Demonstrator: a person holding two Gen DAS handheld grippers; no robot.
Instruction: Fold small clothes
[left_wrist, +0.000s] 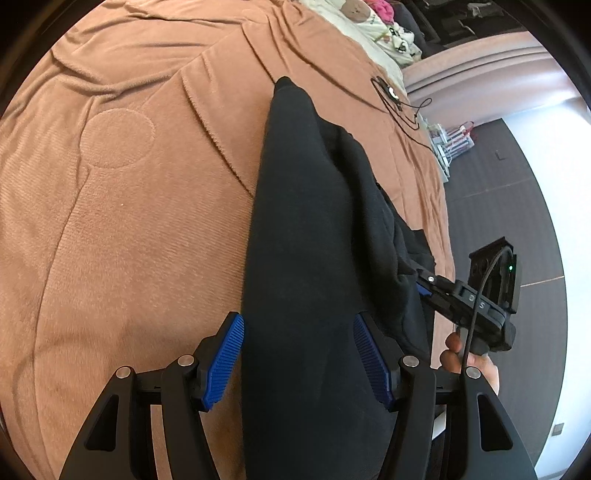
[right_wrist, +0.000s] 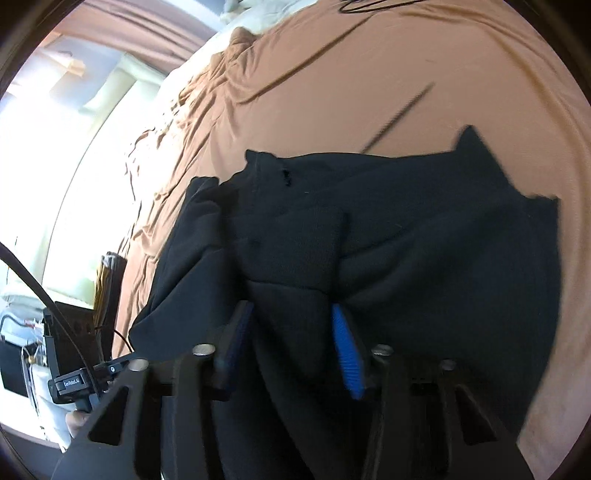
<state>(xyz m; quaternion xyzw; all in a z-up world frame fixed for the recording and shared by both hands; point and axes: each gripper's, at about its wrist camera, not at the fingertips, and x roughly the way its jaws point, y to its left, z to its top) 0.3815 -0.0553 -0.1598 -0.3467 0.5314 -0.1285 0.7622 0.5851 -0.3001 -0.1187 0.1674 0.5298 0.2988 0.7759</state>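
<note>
1. The garment (left_wrist: 314, 229) is plain black, of a soft, matte, fleecy cloth, with no print or pattern to be seen
2. In the right wrist view the garment (right_wrist: 369, 236) shows overlapping layers and deep creases, a stitched seam near its upper left corner, and two small peaks on its far edge
3. It lies on the bed, on a tan blanket (left_wrist: 129, 221), with its near end lifted into both sets of jaws
4. In the left wrist view it forms a long, narrow band; its long axis runs away from the camera and it tapers to a point at the far end, towards the pillows (left_wrist: 373, 33)
5. In the right wrist view the same cloth spreads wide across the frame, broader than it is deep, with its far edge flat on the blanket (right_wrist: 369, 74)
6. The left gripper (left_wrist: 299, 354) has its jaws set wide apart with the black band filling the gap; both blue pads (left_wrist: 225, 358) meet the cloth, so it is grasping the garment
7. The right gripper (right_wrist: 291, 347) has its jaws narrower, with a thick fold bunched between the pads (right_wrist: 347, 354); it too is grasping the garment
8. From the left wrist view the right gripper (left_wrist: 428, 284) sits at the right edge of the garment, beside the bed's edge, with a hand (left_wrist: 461, 354) under it
9. That frame from the right wrist is somewhat blurred
</note>
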